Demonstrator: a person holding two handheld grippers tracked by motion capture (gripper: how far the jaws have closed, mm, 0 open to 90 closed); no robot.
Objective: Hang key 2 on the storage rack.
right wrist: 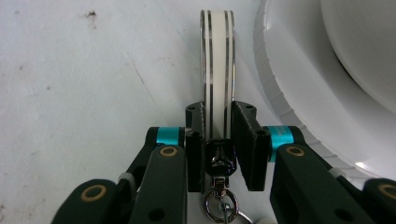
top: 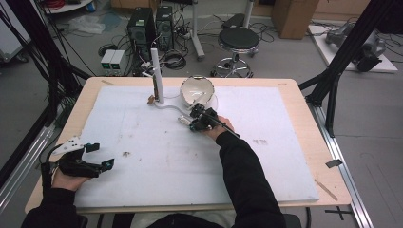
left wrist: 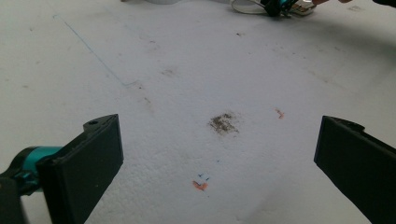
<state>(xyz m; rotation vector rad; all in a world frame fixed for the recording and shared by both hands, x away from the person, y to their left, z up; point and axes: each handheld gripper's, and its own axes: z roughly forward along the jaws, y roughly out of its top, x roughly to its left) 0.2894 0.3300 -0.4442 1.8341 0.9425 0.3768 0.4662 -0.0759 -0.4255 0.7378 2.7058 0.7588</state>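
Left claw (top: 100,155) rests low at the near left, jaws wide apart; right claw (top: 196,117), arm stretched forward, is clamped tight.

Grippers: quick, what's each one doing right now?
Left gripper: open, holding nothing.
Right gripper: closed on a white striped strap with a metal clasp.

Bowl (right wrist: 336,70) close beside; left open.
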